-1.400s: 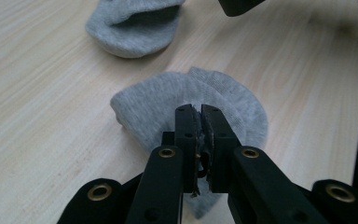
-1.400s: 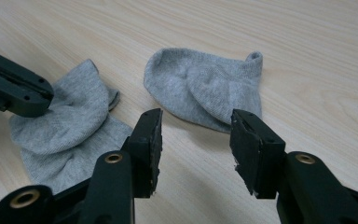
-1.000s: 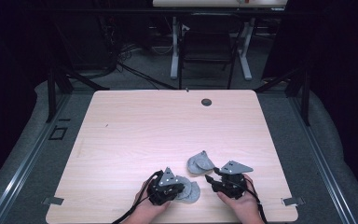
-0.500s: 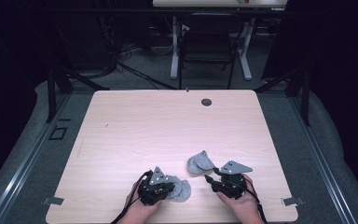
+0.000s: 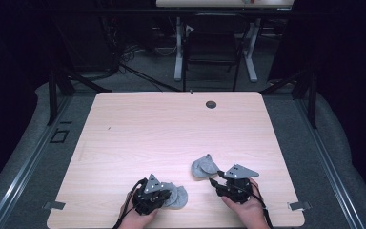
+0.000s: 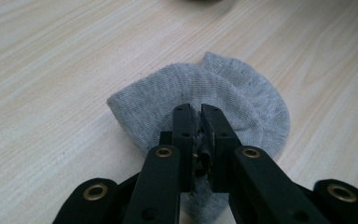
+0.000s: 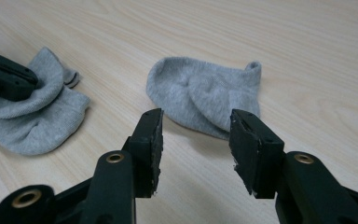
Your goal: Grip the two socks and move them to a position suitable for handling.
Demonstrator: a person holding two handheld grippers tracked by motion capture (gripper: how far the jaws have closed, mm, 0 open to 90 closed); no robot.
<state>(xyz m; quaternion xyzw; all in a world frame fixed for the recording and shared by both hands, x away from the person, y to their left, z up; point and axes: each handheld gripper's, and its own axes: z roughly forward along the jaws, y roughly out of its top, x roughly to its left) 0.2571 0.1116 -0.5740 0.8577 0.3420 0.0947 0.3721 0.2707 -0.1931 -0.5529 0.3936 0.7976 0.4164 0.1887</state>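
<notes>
While both hands come in over the near edge of the tabletop [image 5: 124, 124], the left hand [image 5: 136, 220] lies low beside its gripper and the right hand [image 5: 242, 209] cups its tool from behind, each tool pointing away from the person and slightly inward. Seen from above, the left gripper [image 5: 169, 198] sits close to the near edge, left of the middle, with its tips on a grey sock [image 5: 178, 196]. Its own camera shows the jaws drawn nearly together and pinching a fold of that left sock [image 6: 242, 98], which lies flat and rounded on the wood beyond the tips; only a narrow slit stays between the pads. The right gripper [image 7: 195, 140] is held just above the wood with its jaws standing well apart and nothing between them. A second grey sock [image 7: 205, 95] lies crumpled just ahead of those open tips, apart from them, its cuff turned up at the far end. From above, this right sock [image 5: 204, 167] rests near the near edge, a little right of the middle, just beyond the right gripper [image 5: 214, 183]. The right gripper view also takes in the left sock [image 7: 37, 116] with the black tip of the left gripper [image 7: 7, 77] resting on it, which the high view leaves too small to make out.
</notes>
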